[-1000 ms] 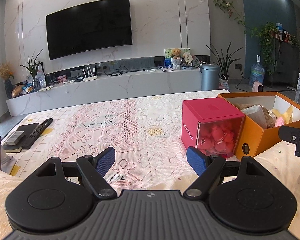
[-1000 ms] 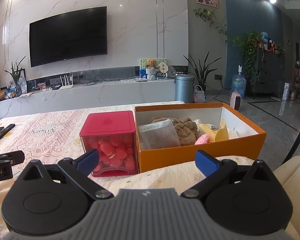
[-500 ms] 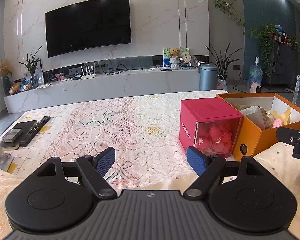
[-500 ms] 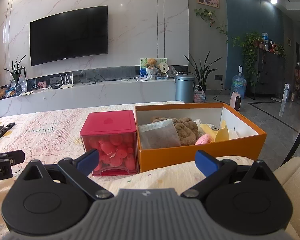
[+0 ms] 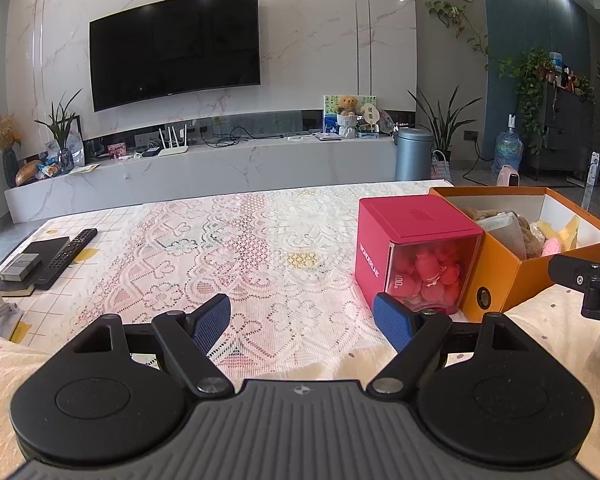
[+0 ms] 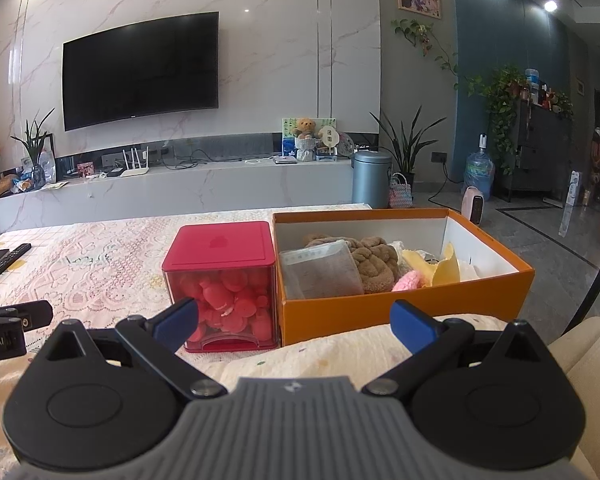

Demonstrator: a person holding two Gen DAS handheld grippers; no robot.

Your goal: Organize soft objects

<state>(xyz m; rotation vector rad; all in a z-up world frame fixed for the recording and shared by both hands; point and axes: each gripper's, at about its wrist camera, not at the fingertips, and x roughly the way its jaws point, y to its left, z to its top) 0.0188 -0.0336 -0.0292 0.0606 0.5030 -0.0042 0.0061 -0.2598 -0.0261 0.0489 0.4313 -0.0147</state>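
Both grippers, left (image 5: 302,322) and right (image 6: 294,324), gape wide, empty. We judge the brown plush (image 6: 374,266) light, squashy; pinch its top bulge.

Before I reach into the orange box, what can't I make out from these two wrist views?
- Orange box floor, right wrist view: hidden under the brown plush and clear pouch.
- The box's right end, left wrist view: covered by the right gripper.
- Red cube contents: pink shapes, too small to identify.
- Table's near edge: hidden behind both grippers' bodies.
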